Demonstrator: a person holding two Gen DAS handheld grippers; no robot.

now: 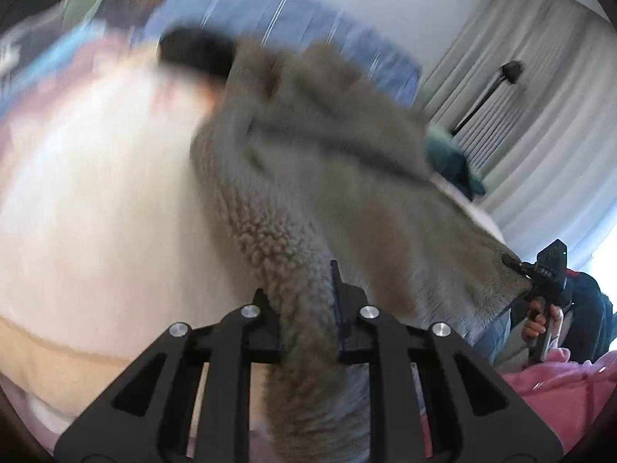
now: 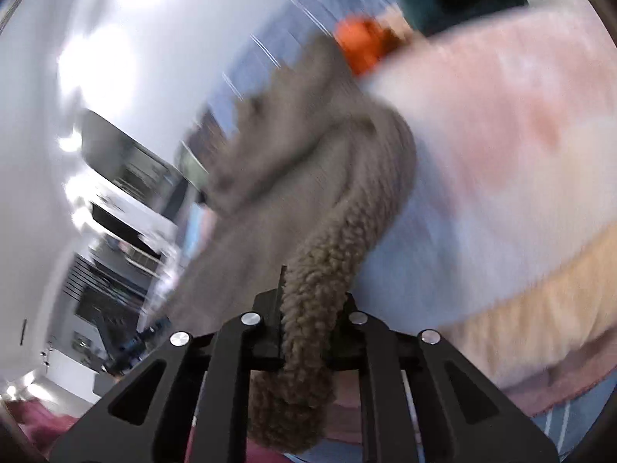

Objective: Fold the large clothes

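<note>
The left gripper (image 1: 306,301) is clamped on a bunched edge of one grey-brown, curly-piled fleece garment (image 1: 308,162), its two black fingers pressed tight against the fabric. The right gripper (image 2: 314,308) pinches another rolled edge of the same garment in the same way; in the left wrist view it shows at the far corner of the cloth (image 1: 540,276), held by a hand (image 1: 540,320). The fleece hangs stretched between the two grippers, lifted over a pale pink and cream bed cover (image 1: 96,208). Its pile is nubbly outside, smoother grey inside. Nearby lie one pink garment (image 1: 559,386), one dark green cloth (image 1: 451,158) and one orange object (image 2: 356,46), too blurred to identify.
</note>
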